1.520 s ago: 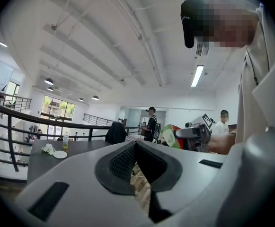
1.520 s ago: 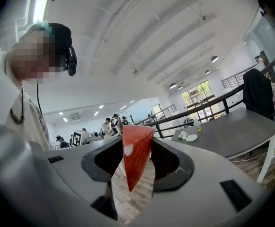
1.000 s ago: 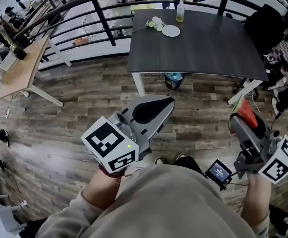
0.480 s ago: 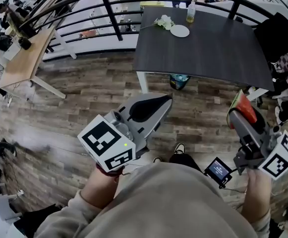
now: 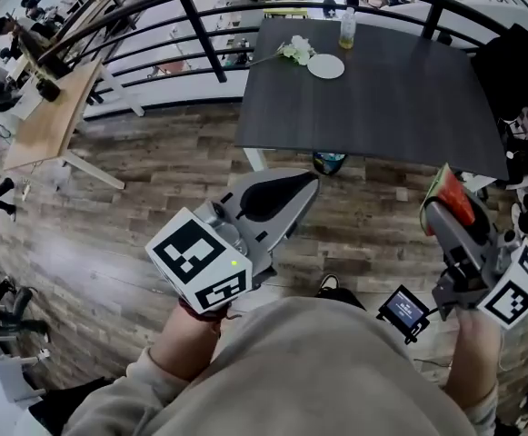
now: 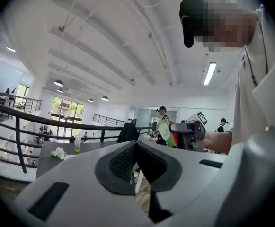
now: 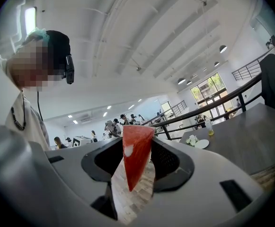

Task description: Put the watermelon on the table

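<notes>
While the right hand-held gripper [image 5: 438,213] clamps a watermelon slice [image 7: 135,155], the left hand-held gripper [image 5: 307,185] is empty, jaws together. Dark worktop [image 5: 382,98] w/ plate [image 5: 325,65] & bottle [image 5: 347,27] lies farther off.

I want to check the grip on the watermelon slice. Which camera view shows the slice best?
The right gripper view: the watermelon slice stands large between the right gripper's jaws. The head view shows only a small part of it at the jaws; the left gripper view shows it small, from the side.
</notes>
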Demonstrator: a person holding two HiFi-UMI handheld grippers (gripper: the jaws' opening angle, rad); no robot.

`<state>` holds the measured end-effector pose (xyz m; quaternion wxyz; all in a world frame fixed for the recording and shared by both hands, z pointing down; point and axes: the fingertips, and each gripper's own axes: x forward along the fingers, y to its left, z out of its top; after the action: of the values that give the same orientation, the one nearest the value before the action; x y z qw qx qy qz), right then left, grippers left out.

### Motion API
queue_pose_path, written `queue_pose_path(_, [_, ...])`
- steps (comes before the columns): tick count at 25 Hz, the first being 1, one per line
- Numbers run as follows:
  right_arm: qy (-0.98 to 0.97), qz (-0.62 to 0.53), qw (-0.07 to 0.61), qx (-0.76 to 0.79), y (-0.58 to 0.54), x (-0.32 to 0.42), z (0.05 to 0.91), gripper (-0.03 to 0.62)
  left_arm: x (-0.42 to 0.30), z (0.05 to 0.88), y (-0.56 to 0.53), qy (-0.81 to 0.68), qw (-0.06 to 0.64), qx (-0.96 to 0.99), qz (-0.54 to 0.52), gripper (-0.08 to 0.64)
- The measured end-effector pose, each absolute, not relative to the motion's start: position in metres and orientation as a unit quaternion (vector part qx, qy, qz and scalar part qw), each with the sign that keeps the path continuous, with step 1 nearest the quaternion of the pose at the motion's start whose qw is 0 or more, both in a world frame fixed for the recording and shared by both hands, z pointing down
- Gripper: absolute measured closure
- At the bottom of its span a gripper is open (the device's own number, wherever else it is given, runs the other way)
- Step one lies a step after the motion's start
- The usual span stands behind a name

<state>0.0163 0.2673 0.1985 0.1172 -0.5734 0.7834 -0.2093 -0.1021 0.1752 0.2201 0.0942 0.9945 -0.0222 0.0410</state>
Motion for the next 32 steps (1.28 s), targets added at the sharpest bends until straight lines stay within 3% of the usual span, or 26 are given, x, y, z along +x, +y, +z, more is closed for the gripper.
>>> queue_pose_path(17, [0.789, -0.215, 0.139, -0.559, 0.27, 0.123, 0.214, 0.396, -0.019, 0.224, 0.177, -0.06, 0.085, 0.991, 0.083, 0.554])
queue_pose_path(32, [0.76, -0.201, 0.168, -0.595, 0.273, 0.164, 0.213, 0.396, 0.037, 0.218, 0.157, -0.008, 0.062, 0.996, 0.068, 0.554])
